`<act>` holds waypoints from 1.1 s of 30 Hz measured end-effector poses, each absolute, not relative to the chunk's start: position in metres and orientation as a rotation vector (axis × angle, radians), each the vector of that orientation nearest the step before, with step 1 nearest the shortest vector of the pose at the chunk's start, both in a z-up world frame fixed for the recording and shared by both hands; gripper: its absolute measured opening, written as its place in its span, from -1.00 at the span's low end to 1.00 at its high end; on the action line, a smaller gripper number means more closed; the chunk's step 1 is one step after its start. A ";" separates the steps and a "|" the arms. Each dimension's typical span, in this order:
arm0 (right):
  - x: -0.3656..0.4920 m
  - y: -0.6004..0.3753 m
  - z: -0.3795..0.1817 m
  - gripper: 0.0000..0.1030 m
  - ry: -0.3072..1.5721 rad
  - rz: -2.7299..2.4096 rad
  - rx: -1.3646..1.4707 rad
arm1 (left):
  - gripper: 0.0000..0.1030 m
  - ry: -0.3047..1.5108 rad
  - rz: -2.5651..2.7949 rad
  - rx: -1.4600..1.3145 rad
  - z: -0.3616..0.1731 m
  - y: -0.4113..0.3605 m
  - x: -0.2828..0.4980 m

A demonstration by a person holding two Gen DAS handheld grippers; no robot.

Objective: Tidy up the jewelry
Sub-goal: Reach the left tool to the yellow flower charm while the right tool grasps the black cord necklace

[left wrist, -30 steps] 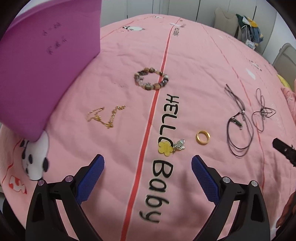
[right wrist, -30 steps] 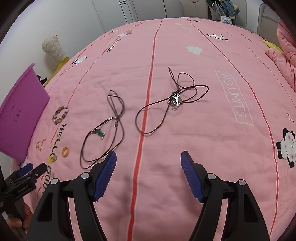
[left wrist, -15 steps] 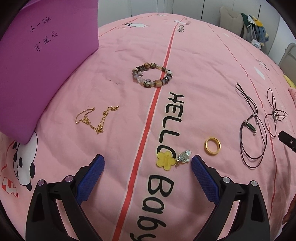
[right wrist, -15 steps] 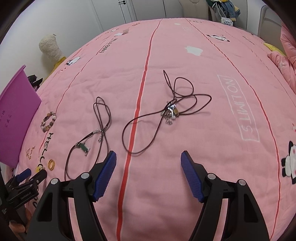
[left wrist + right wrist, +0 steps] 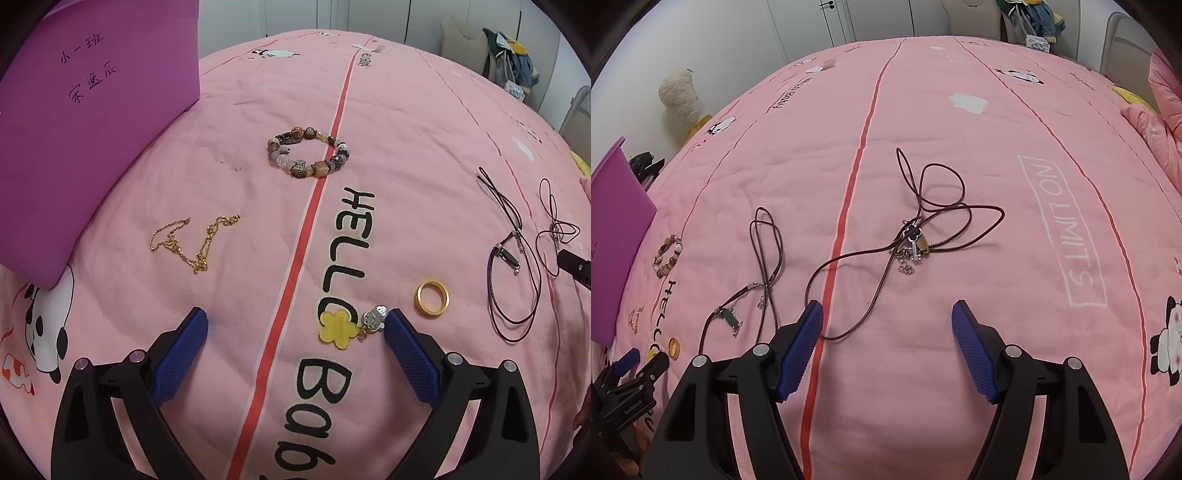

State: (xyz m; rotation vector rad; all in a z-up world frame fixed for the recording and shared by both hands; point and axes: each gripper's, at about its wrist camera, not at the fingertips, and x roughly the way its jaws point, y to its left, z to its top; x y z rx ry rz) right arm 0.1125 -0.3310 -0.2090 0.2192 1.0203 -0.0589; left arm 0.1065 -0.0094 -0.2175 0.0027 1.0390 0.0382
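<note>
Jewelry lies on a pink bedspread (image 5: 406, 122). In the left wrist view I see a beaded bracelet (image 5: 308, 157), a thin gold chain (image 5: 192, 240), a gold ring (image 5: 433, 297), a yellow flower charm (image 5: 338, 328) with a silver piece, and a dark cord necklace with a green pendant (image 5: 511, 258). My left gripper (image 5: 295, 325) is open and empty, its right finger just beside the charm. In the right wrist view a brown cord necklace with a key pendant (image 5: 914, 242) lies ahead of my open, empty right gripper (image 5: 886, 314). The green-pendant necklace (image 5: 729, 319) lies to its left.
A purple box (image 5: 85, 122) stands at the left of the bed and also shows in the right wrist view (image 5: 613, 236). A cream plush toy (image 5: 681, 96) sits beyond the bed's left edge. Clothes hang on a chair (image 5: 509, 62) at the back.
My left gripper has moved forward and lower toward the yellow charm and ring. My right gripper has moved closer to the brown cord necklace. Both stay open.
</note>
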 end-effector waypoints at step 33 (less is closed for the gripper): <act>0.150 -0.307 -0.220 -0.78 1.021 -0.097 0.042 | 0.14 0.989 0.033 0.033 -0.216 -0.023 0.104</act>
